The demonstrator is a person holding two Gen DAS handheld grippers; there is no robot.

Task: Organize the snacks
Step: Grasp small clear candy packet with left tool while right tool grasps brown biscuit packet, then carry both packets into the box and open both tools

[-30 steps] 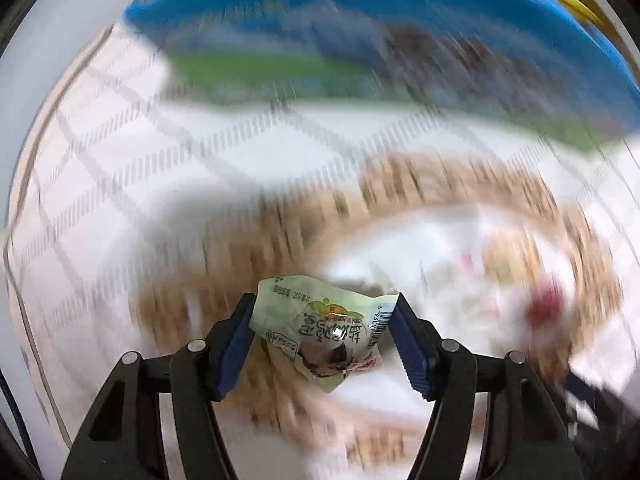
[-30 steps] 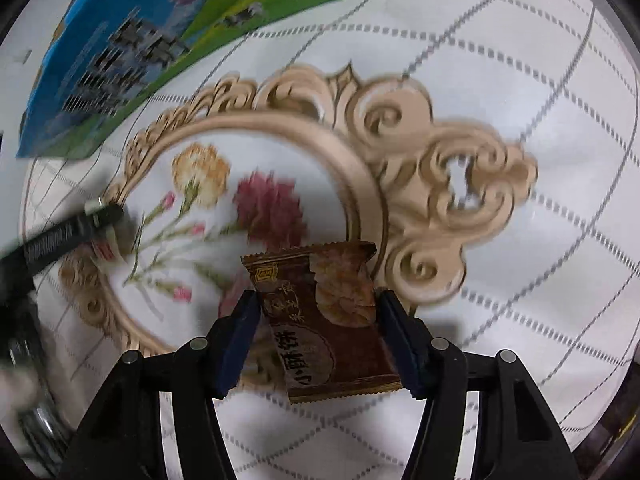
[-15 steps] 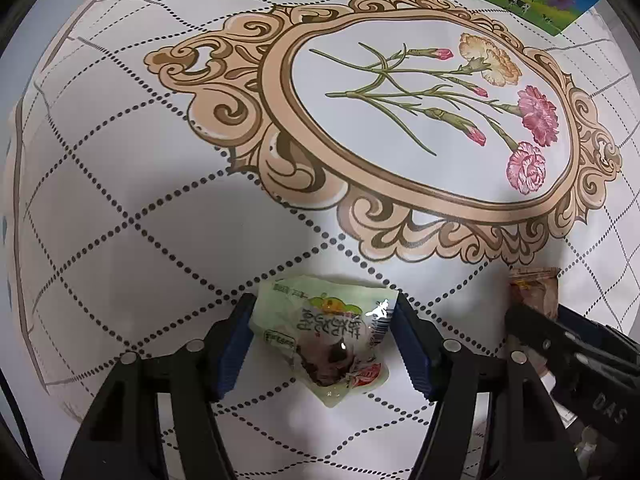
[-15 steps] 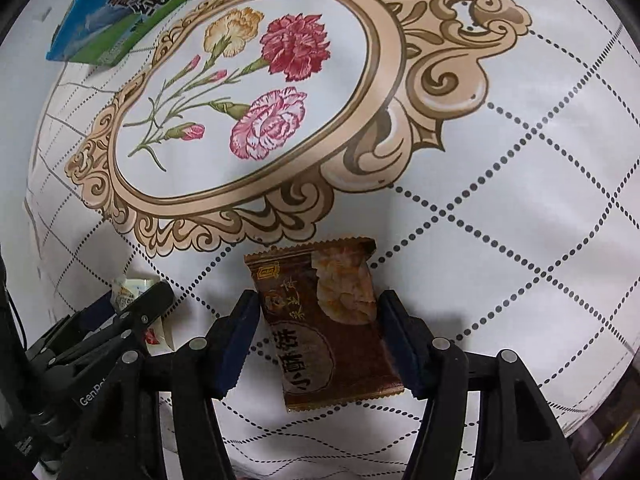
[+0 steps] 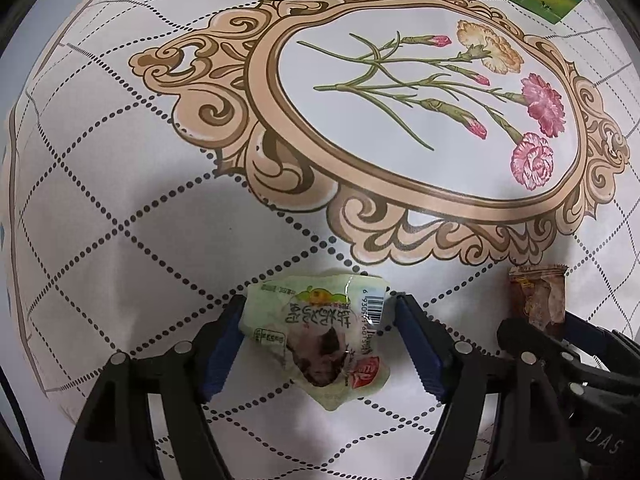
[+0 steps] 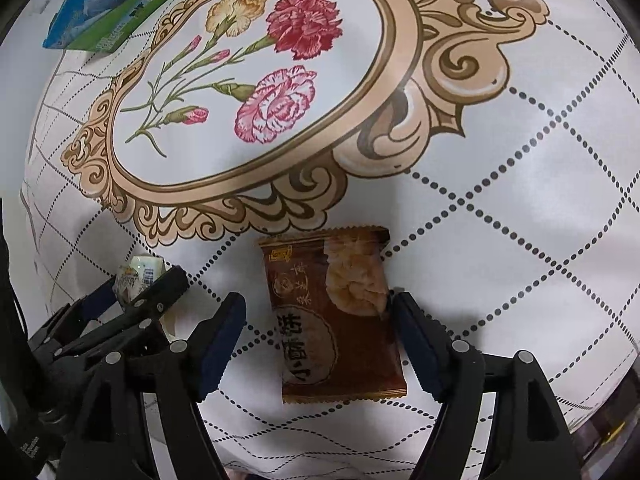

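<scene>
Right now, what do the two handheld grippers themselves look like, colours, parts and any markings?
Both look alike. The left gripper and right gripper each have two black plastic fingers with triangular cut-outs, round silver rivets, and ribbed blue pads on the inner faces. White lettering marks the right gripper's black body. No sleeves or cables are clearly visible.

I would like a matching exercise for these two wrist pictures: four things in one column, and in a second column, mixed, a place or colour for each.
Things:
1. green snack packet
2. brown biscuit packet
3. blue and green carton
4. pink carnation print

Descriptions:
A. inside the oval gold frame on the cloth
B. between the jaws of the right hand-held gripper
C. at the far edge, beyond the frame
D. between the jaws of the left hand-held gripper

Pairs: 1-D, 2-B, 3-C, 4-A
</scene>
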